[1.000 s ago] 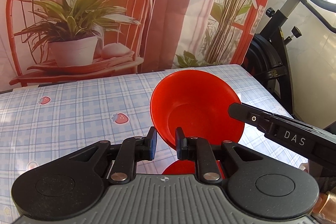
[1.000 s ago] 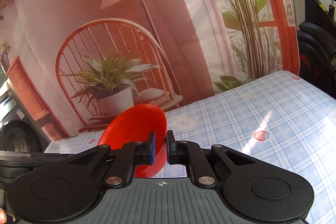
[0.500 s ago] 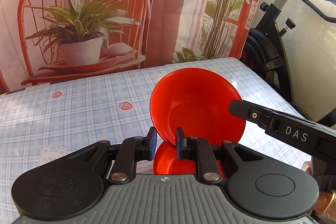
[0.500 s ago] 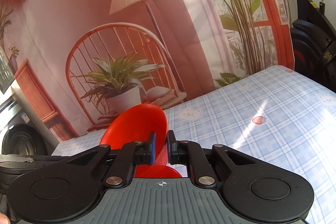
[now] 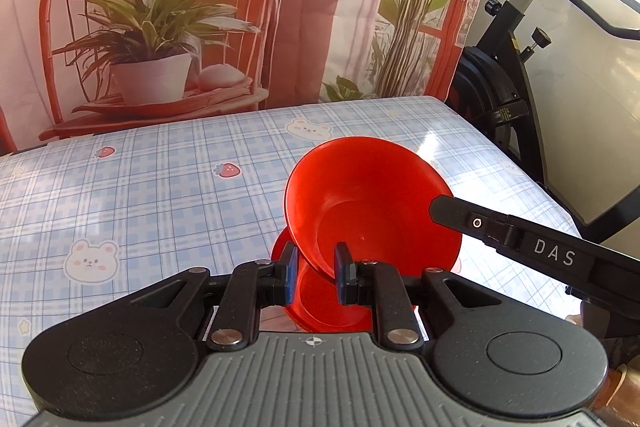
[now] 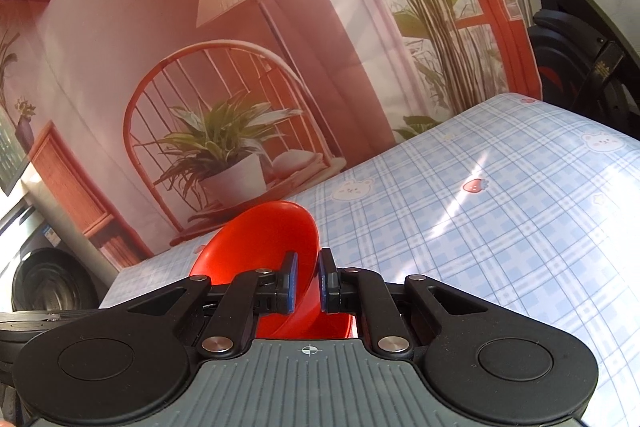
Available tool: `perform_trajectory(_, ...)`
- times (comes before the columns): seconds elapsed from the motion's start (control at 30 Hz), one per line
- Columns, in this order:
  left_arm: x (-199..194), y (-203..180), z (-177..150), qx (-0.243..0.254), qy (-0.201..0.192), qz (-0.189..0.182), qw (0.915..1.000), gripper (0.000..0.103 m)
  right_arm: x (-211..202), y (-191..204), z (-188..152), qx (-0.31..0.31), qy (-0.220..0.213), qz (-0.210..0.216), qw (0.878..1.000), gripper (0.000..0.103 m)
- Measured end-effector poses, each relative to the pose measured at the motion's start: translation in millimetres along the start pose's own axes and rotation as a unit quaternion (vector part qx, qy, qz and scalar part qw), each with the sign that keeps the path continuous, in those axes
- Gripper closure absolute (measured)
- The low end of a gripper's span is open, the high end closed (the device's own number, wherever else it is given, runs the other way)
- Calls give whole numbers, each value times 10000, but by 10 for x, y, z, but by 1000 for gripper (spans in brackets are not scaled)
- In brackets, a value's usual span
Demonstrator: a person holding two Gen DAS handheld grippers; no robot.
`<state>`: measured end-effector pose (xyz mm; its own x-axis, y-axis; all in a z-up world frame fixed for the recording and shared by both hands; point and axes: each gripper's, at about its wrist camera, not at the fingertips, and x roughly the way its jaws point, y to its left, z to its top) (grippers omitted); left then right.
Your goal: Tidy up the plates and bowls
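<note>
A red bowl (image 5: 372, 199) is held tilted above the table, its inside facing the left wrist camera. My left gripper (image 5: 314, 273) is shut on its near rim. My right gripper (image 6: 306, 285) is shut on the rim of the same bowl (image 6: 264, 243), and its finger (image 5: 520, 235) reaches in from the right in the left wrist view. A second red dish (image 5: 320, 303) lies on the table right beneath the held bowl; its edge also shows under the right gripper (image 6: 332, 325).
The table (image 5: 140, 195) has a blue checked cloth with bears and strawberries. A printed backdrop of a chair and potted plant (image 5: 152, 39) stands behind it. An exercise bike (image 5: 508, 87) stands beyond the right edge. A dark round appliance (image 6: 52, 287) is at far left.
Both grippers have risen and tilted down with the bowl, showing more of the table. The red dish beneath the bowl has come further into view.
</note>
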<state>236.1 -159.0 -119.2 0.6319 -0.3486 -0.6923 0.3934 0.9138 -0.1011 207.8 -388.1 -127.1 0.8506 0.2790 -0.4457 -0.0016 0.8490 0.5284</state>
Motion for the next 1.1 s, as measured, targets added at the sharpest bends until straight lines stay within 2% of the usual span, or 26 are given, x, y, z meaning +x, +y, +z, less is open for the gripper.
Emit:
perform_trajectory(0.47,-37,5,-113,-105,36,17,9999,83,-59,-35,-115,193,21,21,9998,92)
perform_trajectory(1.1,-2,33,-132,-155,74,133,9998,83,45,-5,-222,54,157,-2,9999,92)
